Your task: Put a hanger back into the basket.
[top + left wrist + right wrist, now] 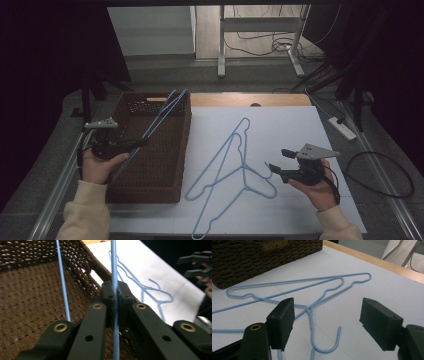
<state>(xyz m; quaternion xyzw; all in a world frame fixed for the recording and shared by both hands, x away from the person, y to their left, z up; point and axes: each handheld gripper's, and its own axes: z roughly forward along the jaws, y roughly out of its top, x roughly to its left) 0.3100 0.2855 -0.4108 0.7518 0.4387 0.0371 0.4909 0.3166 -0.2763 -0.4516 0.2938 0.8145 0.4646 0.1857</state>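
Note:
My left gripper (143, 142) is shut on a blue wire hanger (165, 112), which slants over the brown woven basket (150, 170). In the left gripper view the pads (109, 293) pinch one wire (114, 270) of the hanger, and a second wire (63, 282) runs to the left above the basket floor (32, 305). Two more blue hangers (235, 160) lie crossed on the white board (290, 125). My right gripper (277, 160) stands open just right of their hooks. In the right gripper view (329, 320) a hook (328, 347) lies below the gap between the jaws.
The basket (262, 255) stands on the board's left side. A wooden table edge (250, 99) runs behind the board. A power strip (342, 127) and cables (380, 175) lie on the floor to the right. Desk legs (221, 45) stand at the back.

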